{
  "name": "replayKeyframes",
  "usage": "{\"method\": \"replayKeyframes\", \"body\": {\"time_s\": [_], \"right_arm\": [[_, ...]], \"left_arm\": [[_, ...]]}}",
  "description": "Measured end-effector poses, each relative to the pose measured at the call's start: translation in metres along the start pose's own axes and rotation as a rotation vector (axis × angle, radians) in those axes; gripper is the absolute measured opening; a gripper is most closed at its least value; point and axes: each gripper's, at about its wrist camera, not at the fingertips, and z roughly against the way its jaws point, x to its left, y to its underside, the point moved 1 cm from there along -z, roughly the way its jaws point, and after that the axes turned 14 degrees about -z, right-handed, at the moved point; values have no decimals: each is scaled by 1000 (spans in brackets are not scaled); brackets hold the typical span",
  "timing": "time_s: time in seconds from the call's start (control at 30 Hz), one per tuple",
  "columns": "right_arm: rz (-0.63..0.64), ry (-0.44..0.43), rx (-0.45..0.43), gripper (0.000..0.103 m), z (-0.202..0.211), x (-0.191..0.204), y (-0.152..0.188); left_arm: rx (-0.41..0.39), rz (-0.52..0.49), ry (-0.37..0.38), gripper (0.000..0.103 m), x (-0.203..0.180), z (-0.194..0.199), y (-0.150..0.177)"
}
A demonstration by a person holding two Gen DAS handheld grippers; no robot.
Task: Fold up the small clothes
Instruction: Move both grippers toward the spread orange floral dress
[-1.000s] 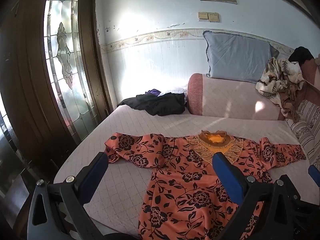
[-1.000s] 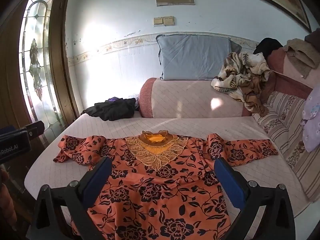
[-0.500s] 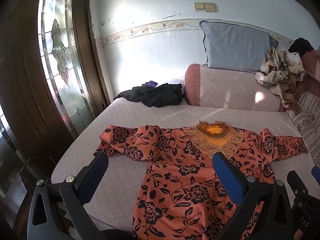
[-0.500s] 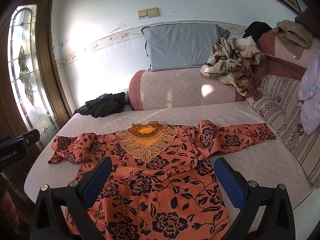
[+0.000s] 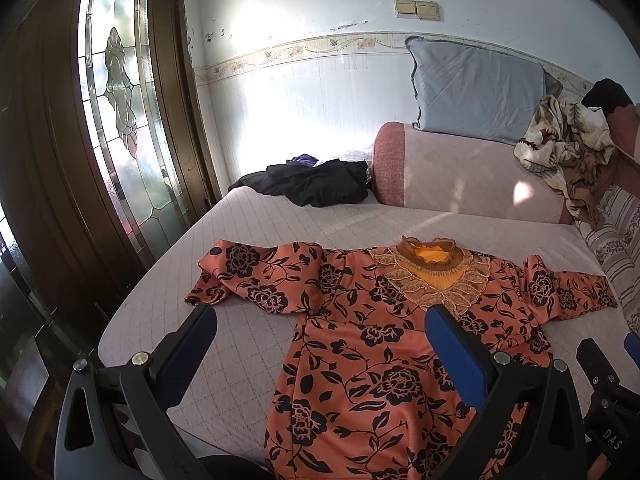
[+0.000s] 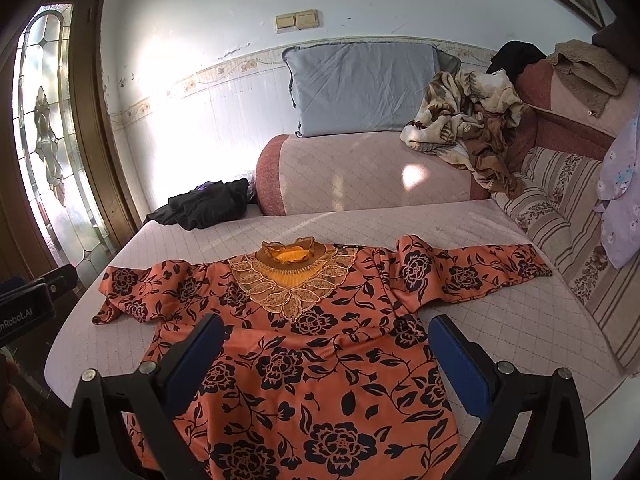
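One orange floral top (image 6: 304,360), one grey pillow (image 6: 364,88), one black clothes heap (image 6: 208,204), one patterned blanket (image 6: 468,120), two wall switches (image 6: 298,21), two grippers (image 5: 320,316) (image 6: 326,322)

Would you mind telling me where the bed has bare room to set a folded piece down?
The quilted pink bed cover lies bare between the orange floral blouse and the pink bolster, and again right of the blouse's body, below its sleeve. The far left corner is crowded by a black clothes pile; the striped cushion borders the right.

Sunlight glares off the wall (image 5: 304,92); sharp frames, fisheye-bent, dark corners.
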Motion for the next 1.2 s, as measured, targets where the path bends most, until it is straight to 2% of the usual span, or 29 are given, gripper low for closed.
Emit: {"method": "replayKeyframes", "body": {"time_s": [0.73,1.0,1.2], "right_arm": [[23,2,12,103,-20,13,-9],[23,-5,15,103,-47,14,-23],[-45,28,29,103,-83,-6,-39]], "left_arm": [[25,7,-1,103,3,-21,0],[40,-7,-1,103,-5,-44,-9],[63,-21,12,103,-20,-69,-14]]}}
